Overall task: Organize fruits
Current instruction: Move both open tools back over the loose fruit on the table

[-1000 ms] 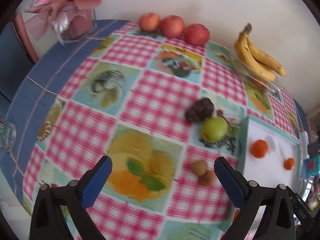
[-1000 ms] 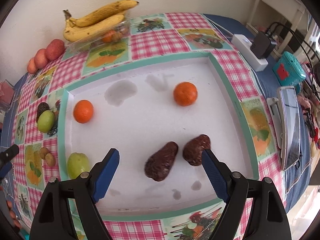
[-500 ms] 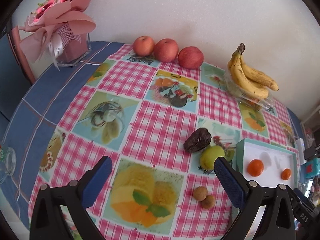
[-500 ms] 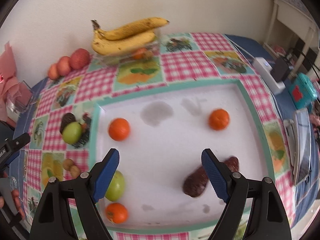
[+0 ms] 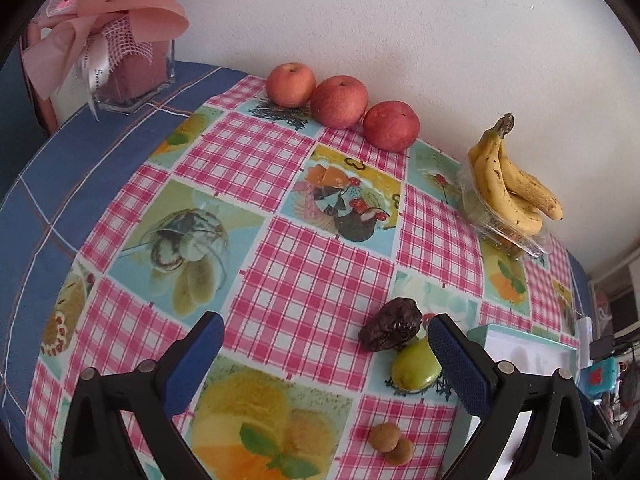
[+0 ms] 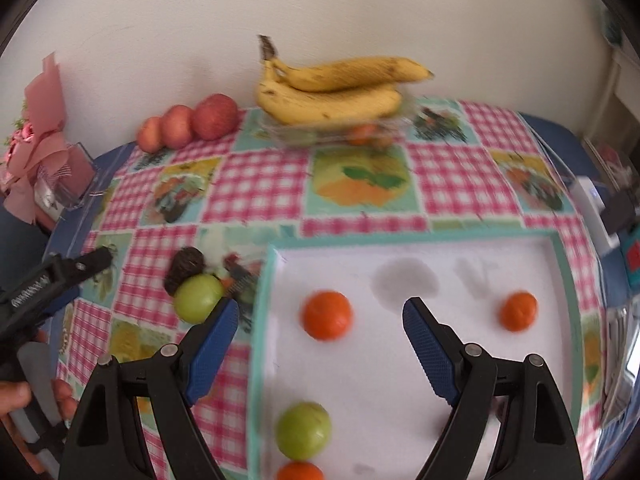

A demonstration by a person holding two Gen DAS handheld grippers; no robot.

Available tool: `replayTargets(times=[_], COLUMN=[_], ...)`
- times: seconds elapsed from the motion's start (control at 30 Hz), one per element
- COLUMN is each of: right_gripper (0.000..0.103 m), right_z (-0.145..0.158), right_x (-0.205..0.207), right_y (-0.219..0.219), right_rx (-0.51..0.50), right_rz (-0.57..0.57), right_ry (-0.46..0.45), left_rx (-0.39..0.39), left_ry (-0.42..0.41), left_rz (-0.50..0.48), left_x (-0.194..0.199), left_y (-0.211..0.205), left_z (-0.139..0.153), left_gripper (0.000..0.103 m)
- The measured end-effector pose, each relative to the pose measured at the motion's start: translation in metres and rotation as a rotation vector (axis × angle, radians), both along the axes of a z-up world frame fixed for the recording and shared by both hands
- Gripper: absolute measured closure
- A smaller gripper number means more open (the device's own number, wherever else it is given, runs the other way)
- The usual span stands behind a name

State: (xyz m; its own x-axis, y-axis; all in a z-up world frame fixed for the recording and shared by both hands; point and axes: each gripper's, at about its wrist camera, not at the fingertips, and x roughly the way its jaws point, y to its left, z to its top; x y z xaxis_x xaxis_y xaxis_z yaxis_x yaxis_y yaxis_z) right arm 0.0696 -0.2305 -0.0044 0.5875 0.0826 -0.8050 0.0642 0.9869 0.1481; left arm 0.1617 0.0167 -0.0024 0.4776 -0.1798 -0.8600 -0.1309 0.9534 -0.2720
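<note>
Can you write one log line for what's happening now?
left gripper: open, empty | right gripper: open, empty, over white tray | green fruit outside tray

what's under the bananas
The bananas rest on a clear plastic box. Through it, in the right wrist view, something orange shows, likely small fruit. The rest of its contents are blurred and covered by the bananas.

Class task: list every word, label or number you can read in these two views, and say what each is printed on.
"Swee…" in script, rest unclear: white ribbon on the pink bouquet.
Raised lettering on the left gripper: too blurred to read.
Nothing else legible.
</note>
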Motion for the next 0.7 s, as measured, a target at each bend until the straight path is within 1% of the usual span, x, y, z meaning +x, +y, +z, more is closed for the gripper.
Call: replayTargets(times=[0.03,0.13,0.3,0.43,0.57,0.7], right_gripper=[0.018,0.018,0.018,0.018,0.018,0.019], right_z=[0.002,0.005,0.008,0.007,0.002,-0.004], right_x=[0.003,0.010,0.020,0.026,0.032,0.037], right_y=[0.006,0.019,0.033,0.039,0.048,0.055], right_rx=[0.003,0.007,-0.005,-0.016,-0.034,-0.042], right_rz=[0.015,0.055,0.092,0.116,0.145,0.169], right_ry=[-0.014,-0.035,-0.066,-0.077,-0.079,-0.081], left_rx=[0.001,-0.029,-0.026,0.009,0.007,-0.010], left_ry=[-0.006,-0.010,-0.027,-0.006,0.013,0.004], left_rz=[0.000,-0.003,-0.021,-0.038,-0.036,-0.028], left_x=[0.002,0.009,0.020,0.027,0.034,0.038], left_y=[-0.001,0.000,-0.001,-0.001,0.001,0.002], left_z=[0.000,0.002,0.006,0.004,0.001,0.003], left_gripper=[0.000,0.000,0.000,0.000,0.000,0.000])
